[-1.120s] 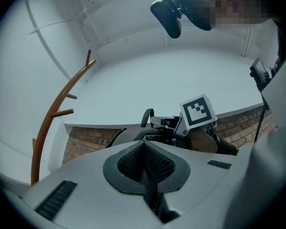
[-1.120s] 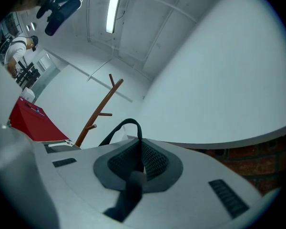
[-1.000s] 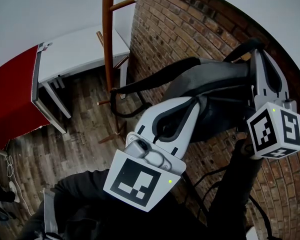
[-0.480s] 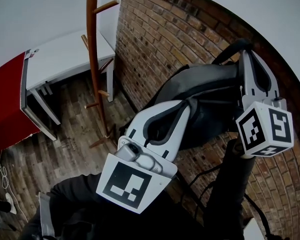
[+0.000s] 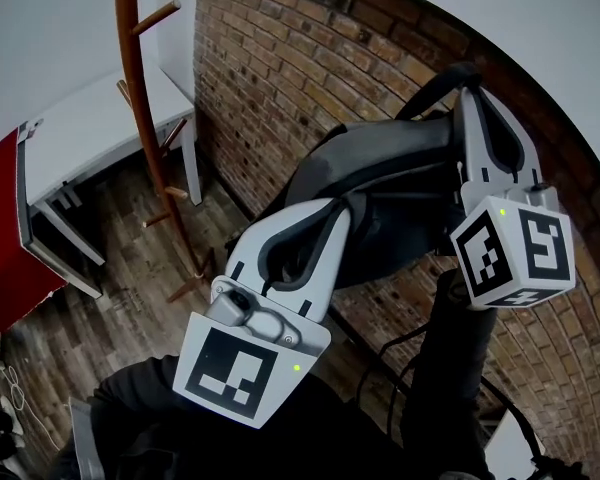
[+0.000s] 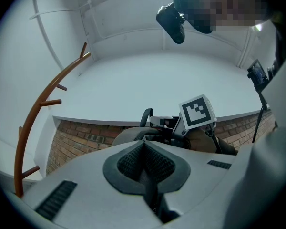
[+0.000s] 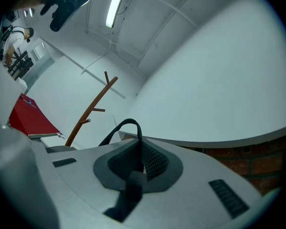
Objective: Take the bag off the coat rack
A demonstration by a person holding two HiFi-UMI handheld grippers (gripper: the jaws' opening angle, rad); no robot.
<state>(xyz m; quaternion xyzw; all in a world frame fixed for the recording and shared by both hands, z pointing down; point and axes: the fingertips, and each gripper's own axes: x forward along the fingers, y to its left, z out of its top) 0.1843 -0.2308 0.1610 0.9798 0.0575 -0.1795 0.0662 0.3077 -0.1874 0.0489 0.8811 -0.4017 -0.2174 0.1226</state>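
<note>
Looks past the unhooking step: bag (image 5: 400,183) held up in mid-air in front of brick wall (image 5: 310,58), well apart from coat rack (image 5: 140,118) at far left and touching none of its pegs. Pinched at two spots. Right claw (image 5: 467,103) pressed together on the top handle loop (image 7: 127,120), w/ strap running down betw. the pads. Left claw (image 5: 348,206) squeezed fully together at the bag's lower-left edge, apparently on a thin fold or strap; hard to say which from left gripper view, only a dark strip in the seam. Judged nearly done, w/ only carry-away and set-down left. Next move, prob.: keep both pinches firm, esp. the right one bearing most of the weight, and bring bag in twd the body and off the wall. Worth watching for loose straps catching on rack pegs. After that, need for a set-down spot, maybe white surface (image 5: 80,138) beyond the rack, though no place named in task. As for writing: none legible. No brand or label visible on bag. Only black-and-white square markers on left cube (image 5: 235,368) and right cube (image 5: 515,253), patterns, not text. Nothing readable on red panel (image 5: 0,258) either.
</note>
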